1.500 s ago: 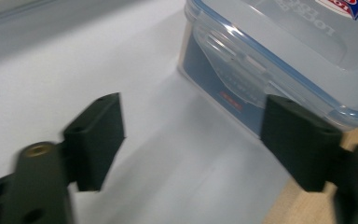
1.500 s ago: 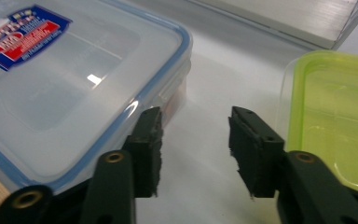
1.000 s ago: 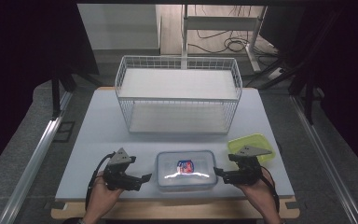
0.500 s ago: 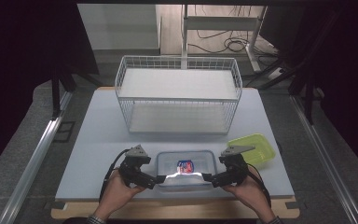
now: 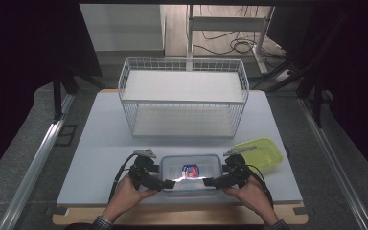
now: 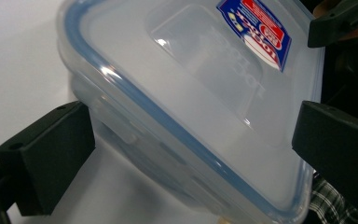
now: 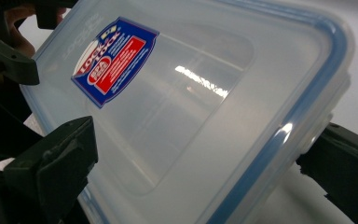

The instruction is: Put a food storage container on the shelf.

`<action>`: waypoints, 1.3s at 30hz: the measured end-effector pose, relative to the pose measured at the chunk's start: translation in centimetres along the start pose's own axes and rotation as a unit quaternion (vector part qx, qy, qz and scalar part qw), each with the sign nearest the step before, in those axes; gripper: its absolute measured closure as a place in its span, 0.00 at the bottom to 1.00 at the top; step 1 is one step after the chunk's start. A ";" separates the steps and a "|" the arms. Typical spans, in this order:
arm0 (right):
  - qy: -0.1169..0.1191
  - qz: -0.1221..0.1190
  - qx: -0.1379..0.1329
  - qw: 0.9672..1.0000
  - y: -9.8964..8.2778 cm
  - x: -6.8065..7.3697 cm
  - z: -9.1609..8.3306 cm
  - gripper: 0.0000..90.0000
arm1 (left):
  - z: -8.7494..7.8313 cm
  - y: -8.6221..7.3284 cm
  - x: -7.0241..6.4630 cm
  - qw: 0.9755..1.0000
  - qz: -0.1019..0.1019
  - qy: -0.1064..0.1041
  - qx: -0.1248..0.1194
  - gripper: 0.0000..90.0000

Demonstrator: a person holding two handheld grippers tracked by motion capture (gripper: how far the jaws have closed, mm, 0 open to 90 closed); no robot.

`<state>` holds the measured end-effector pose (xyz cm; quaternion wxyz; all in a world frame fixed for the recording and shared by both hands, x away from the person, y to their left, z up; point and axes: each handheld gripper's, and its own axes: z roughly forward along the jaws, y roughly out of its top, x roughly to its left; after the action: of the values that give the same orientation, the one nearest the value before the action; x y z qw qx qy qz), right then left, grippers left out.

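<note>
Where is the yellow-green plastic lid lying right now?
In the high view the yellow-green plastic lid lies on the table's right side, beside the clear lidded plastic container, in front of the white wire basket.

Each black gripper (image 5: pixel 166 183) carries a grey three-cornered plate and a trailing black cable; cuffs are plaid.

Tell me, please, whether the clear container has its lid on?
Yes: the lid sits flat on the clear container, its blue seal following the rim.

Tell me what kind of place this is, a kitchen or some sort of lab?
Probably a lab or recording setup, not a kitchen. A pale work table stands between metal rails, dark curtains hang at the sides, and loose cables lie on the floor behind. On the table are a white wire basket and a clear lidded container.
</note>
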<state>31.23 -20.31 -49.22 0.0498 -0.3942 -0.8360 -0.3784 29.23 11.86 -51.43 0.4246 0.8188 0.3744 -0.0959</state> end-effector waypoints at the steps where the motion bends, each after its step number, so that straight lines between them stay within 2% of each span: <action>1: -0.003 -0.001 0.001 1.000 -0.1 0.1 -0.1 0.00 | 0.0 -0.1 -0.2 1.000 0.001 0.001 0.003 0.00; 2: -0.003 -0.001 0.001 1.000 -0.1 0.1 -0.1 0.00 | 0.0 -0.1 -0.2 1.000 0.001 0.001 0.003 0.00; 4: -0.003 0.003 0.001 1.000 -0.3 0.2 -0.7 0.07 | -0.3 -0.3 -0.8 1.000 -0.001 0.008 0.006 0.03; 8: 0.000 0.001 0.005 1.000 -0.8 0.5 -1.5 0.14 | -0.8 -0.9 -1.5 1.000 0.008 0.012 0.002 0.10; 10: 0.004 0.001 0.002 1.000 -1.3 0.6 -1.9 0.18 | -1.2 -1.4 -1.9 1.000 0.001 0.015 -0.013 0.16; 12: 0.011 0.014 -0.009 1.000 -1.8 0.5 -2.5 0.28 | -1.6 -1.9 -2.3 0.999 0.007 0.022 -0.023 0.23; 14: 0.024 0.033 -0.031 0.999 -2.2 0.2 -3.3 0.39 | -2.0 -2.2 -2.7 0.999 0.014 0.026 -0.030 0.30; 15: 0.024 0.033 -0.031 0.999 -2.2 0.2 -3.3 0.39 | -2.0 -2.2 -2.7 0.999 0.014 0.026 -0.030 0.33; 16: 0.032 0.043 -0.041 0.998 -2.6 0.1 -3.8 0.44 | -2.3 -2.3 -2.7 0.999 0.010 0.022 -0.035 0.36; 17: 0.031 0.045 -0.044 0.998 -2.6 0.2 -3.8 0.44 | -2.5 -2.4 -2.4 0.999 -0.004 0.013 -0.046 0.38; 19: 0.026 0.045 -0.045 0.998 -2.7 0.4 -4.0 0.46 | -2.7 -2.5 -2.0 0.998 -0.019 0.001 -0.059 0.44; 22: 0.034 0.056 -0.048 0.997 -2.8 0.2 -4.5 0.50 | -2.8 -2.5 -1.9 0.998 -0.017 -0.001 -0.064 0.49; 23: 0.034 0.056 -0.048 0.997 -2.8 0.2 -4.5 0.53 | -2.9 -2.5 -2.0 0.997 -0.014 0.004 -0.070 0.49; 24: 0.041 0.058 -0.060 0.996 -2.9 0.0 -4.8 0.57 | -3.0 -2.4 -2.1 0.997 -0.015 0.012 -0.077 0.52; 28: 0.029 0.048 -0.070 0.996 -2.8 0.3 -4.7 0.57 | -3.0 -2.3 -1.8 0.996 -0.028 0.013 -0.089 0.53; 30: 0.025 0.041 -0.076 0.996 -2.8 0.5 -4.7 0.58 | -3.1 -2.2 -1.7 0.995 -0.027 0.019 -0.094 0.53; 33: 0.018 0.031 -0.084 0.996 -2.7 0.6 -4.6 0.58 | -3.2 -2.1 -1.4 0.994 -0.034 0.017 -0.100 0.53; 39: 0.012 0.012 -0.101 0.995 -2.3 1.1 -5.0 0.58 | -4.0 -1.5 -1.8 0.994 -0.020 0.022 -0.108 0.53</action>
<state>27.80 -23.86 -46.59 0.0241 -0.4023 -0.7882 -0.4652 26.25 14.56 -49.03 0.4999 0.7627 0.4078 -0.0450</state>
